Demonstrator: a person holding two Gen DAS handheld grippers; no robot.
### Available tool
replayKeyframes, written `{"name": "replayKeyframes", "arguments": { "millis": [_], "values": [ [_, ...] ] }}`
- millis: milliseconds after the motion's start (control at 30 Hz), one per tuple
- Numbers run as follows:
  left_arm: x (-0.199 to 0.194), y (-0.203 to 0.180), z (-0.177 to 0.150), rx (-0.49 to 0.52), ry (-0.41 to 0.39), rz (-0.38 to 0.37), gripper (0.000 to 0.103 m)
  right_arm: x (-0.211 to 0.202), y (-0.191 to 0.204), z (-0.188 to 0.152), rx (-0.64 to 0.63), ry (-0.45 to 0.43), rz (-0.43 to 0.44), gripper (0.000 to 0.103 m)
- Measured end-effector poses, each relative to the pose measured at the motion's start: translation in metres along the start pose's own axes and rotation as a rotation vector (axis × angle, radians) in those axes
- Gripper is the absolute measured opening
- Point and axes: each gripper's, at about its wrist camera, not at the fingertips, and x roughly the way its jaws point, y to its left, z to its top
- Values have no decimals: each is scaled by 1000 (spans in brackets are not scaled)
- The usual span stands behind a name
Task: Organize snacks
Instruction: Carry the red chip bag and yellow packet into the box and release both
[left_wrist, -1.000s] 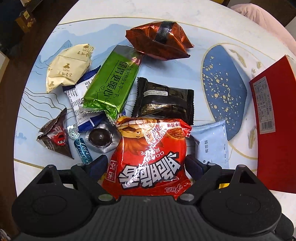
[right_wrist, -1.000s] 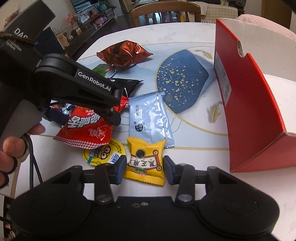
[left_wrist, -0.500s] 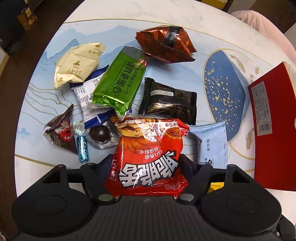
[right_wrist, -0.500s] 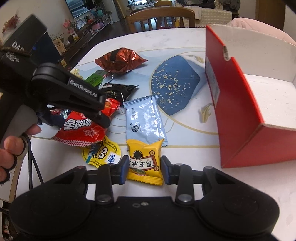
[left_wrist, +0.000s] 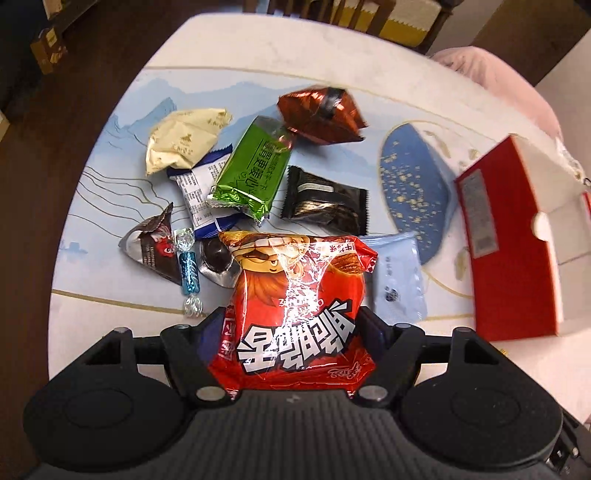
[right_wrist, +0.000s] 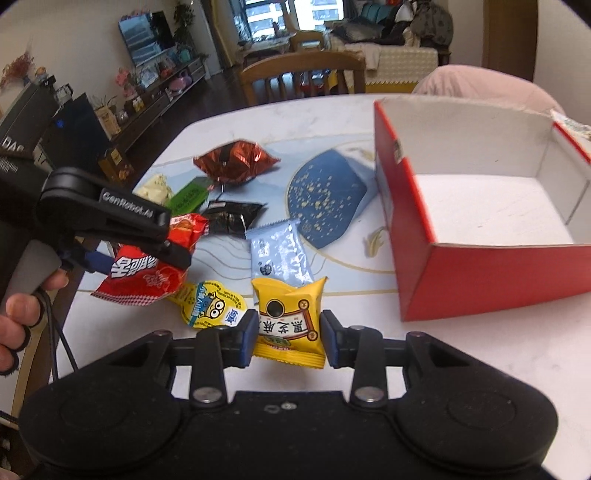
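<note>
- Leftmost on the table in the left wrist view lie a dark triangular packet, a blue twisted candy and a cream packet, with a white-and-blue wrapper partly under a green bar.
- Next, the left gripper is clamped on the red snack bag; both jaws press its lower sides, and its top edge hides part of a round foil cup.
- Beyond it sit a black packet and a copper-red foil bag, well apart from the gripper.
- Further right, a pale blue packet lies just beside the red bag, overlapping the blue speckled patch printed on the table.
- Seen from the right wrist view, the right gripper is closed on the yellow packet, a finger against each side; a yellow minion-print lid lies just left of it.
- Rightmost stands the red box, open on top with a white inside, near the right gripper but not touching the packet.
</note>
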Motion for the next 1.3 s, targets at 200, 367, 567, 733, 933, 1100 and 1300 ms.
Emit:
{"name": "replayKeyframes", "arguments": {
  "millis": [200,367,567,733,933,1100,1300],
  "values": [
    [-32,-8,-18,44,-40,-55,75,-35,1,-3,15,-44,-26,35],
    [-61,-27,-32,113,-73,-82,75,-60,-2,2,25,-82,-44,35],
    [-91,-57,-38,185,-130,-110,75,-81,-26,18,25,-148,-95,35],
    [-104,-92,-34,239,-161,-129,75,-89,-57,34,40,-178,-113,35],
    [-96,-148,-21,277,-160,-127,75,-87,-104,53,38,-175,-127,35],
    [-79,-190,-6,291,-153,-116,75,-75,-144,72,32,-153,-125,35],
    [-58,-232,12,300,-138,-82,75,-58,-182,93,27,-122,-110,35]
  ]
}}
